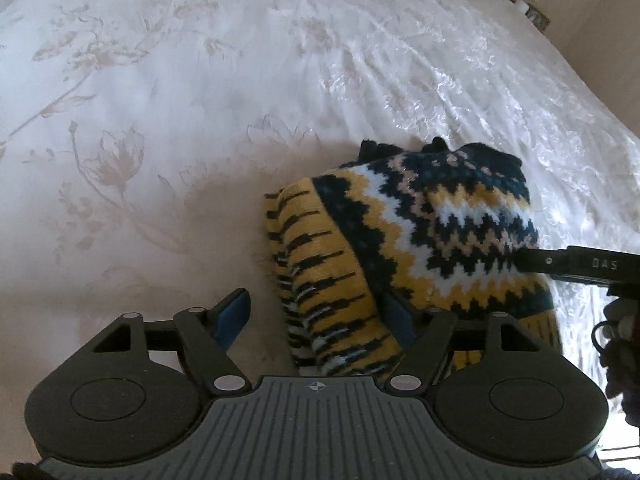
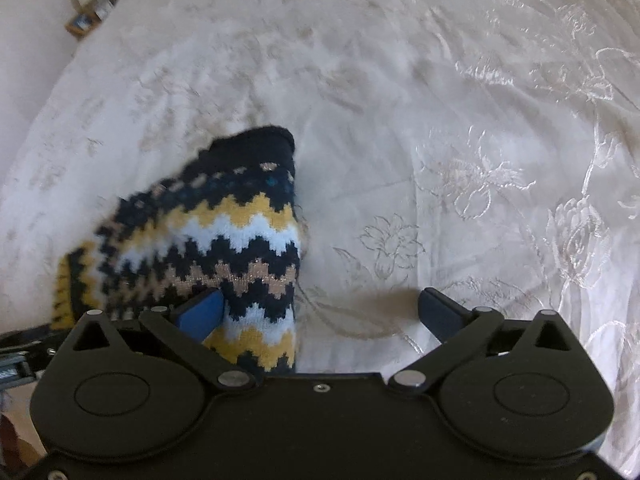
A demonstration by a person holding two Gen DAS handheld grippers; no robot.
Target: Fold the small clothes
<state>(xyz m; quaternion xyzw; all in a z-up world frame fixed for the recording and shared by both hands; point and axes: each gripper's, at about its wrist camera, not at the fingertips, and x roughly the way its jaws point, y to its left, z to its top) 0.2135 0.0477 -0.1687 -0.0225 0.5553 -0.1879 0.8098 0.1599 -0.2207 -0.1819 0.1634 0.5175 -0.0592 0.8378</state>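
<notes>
A small knitted garment [image 1: 420,232], patterned in navy, yellow, white and tan zigzags, lies folded on a white flowered bedspread [image 1: 160,120]. One end is turned over and shows its striped yellow inside. My left gripper [image 1: 316,316] stands open over the near end. Its right finger is against the knit and its left pad is clear of it. In the right wrist view the same garment [image 2: 208,248] lies on the bedspread [image 2: 480,160]. My right gripper [image 2: 320,314] is wide open, with its left pad over the cloth and its right pad above bare bedspread. One finger of the right gripper [image 1: 580,266] reaches in over the knit.
Beyond the far corner of the bed stands a small wooden shelf [image 1: 528,4] with a few items, also seen as the shelf [image 2: 92,12] beside a pale wall. The embroidered bedspread stretches wide on all sides of the garment.
</notes>
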